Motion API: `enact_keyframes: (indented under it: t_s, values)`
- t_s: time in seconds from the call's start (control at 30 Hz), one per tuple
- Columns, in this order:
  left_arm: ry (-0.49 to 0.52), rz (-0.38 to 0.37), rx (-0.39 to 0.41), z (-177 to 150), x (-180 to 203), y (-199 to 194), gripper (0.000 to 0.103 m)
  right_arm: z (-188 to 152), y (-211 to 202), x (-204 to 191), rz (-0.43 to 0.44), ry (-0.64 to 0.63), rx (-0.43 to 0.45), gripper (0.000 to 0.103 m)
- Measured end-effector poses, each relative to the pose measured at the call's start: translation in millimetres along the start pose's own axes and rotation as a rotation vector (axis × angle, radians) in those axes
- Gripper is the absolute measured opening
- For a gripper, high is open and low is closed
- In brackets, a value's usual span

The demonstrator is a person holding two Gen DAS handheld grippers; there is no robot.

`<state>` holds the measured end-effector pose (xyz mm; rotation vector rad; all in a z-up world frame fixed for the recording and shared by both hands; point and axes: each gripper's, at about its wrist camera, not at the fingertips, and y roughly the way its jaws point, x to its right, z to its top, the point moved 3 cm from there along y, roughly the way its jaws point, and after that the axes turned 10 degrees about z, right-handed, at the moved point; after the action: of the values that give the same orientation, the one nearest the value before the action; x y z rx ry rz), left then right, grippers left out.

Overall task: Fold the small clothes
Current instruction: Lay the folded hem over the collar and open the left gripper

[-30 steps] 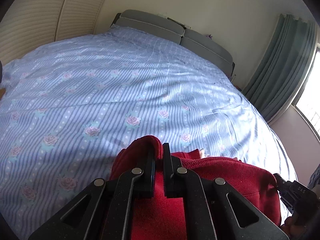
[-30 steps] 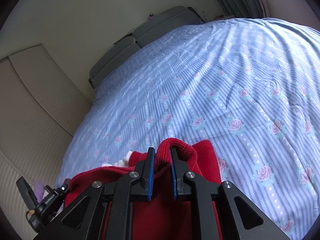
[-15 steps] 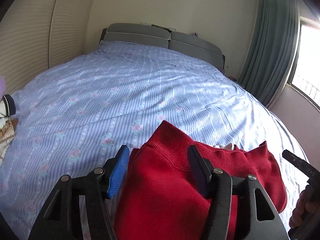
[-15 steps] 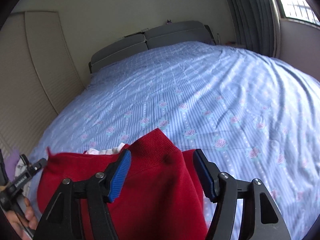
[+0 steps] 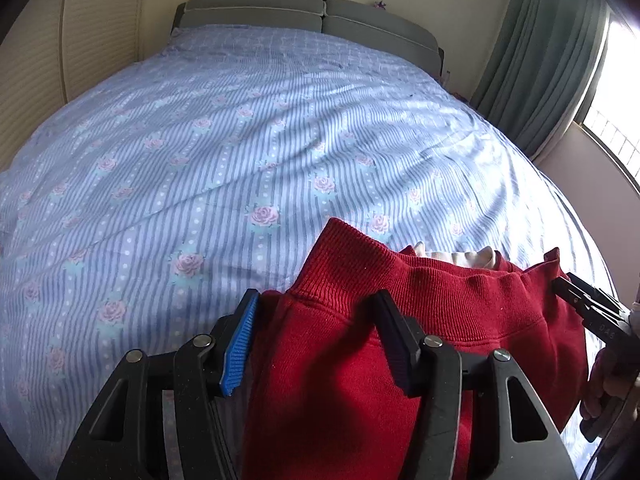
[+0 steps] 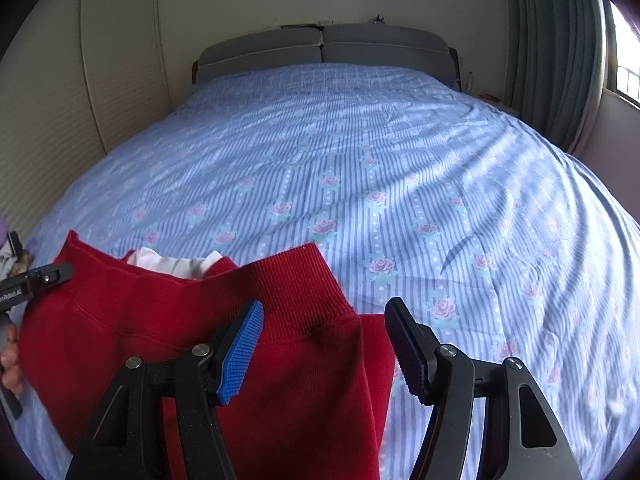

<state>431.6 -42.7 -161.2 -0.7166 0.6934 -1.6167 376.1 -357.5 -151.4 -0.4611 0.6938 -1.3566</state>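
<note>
I see my left gripper (image 5: 316, 340) and right gripper (image 6: 324, 350) apart, jaws just narrowing a little, pads off the red garment (image 5: 340, 360) (white lining showing) lying between them on the bed (image 5: 240, 152).

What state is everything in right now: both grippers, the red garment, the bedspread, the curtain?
Left gripper: open, jaws just narrowed a little; garment lies between them, pads not pressing.
Right gripper: open, jaws likewise narrowed; garment's corner between them, not pinched.
Red garment: released, lying on the bed, ribbed hem toward the headboard, white lining showing.
Bedspread: spread out, lightly wrinkled.
Curtain: drawn aside from the window.
</note>
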Motion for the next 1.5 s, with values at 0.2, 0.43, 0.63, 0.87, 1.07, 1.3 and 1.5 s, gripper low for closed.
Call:
enact_keyframes:
  t_s: [0.2, 0.43, 0.63, 0.87, 1.07, 1.3, 1.5]
  values:
    - [0.015, 0.023, 0.039, -3, 7, -5, 0.024, -3, -9, 1, -0.031, -0.009, 0.044, 0.015]
    - [-0.057, 0.015, 0.086, 6, 1, -13, 0.023, 11, -32, 4, -0.054, 0.026, 0.154, 0.013]
    - [-0.036, 0.028, 0.052, -3, 3, 6, 0.027, -11, 6, 16, -0.091, 0.059, 0.046, 0.013]
    - [-0.037, 0.034, 0.112, -2, 8, -26, 0.049, -5, -17, 9, -0.097, 0.073, 0.089, 0.04]
    - [0.042, 0.064, 0.238, -21, 35, -77, 0.059, -1, -53, -23, 0.006, 0.058, 0.166, 0.041]
    - [0.153, 0.033, 0.236, -45, 72, -67, 0.076, -33, -33, -60, 0.009, -0.033, 0.09, 0.049]
    - [0.042, 0.024, 0.098, -54, 43, -25, 0.085, -51, -9, -23, 0.034, 0.075, 0.013, 0.05]
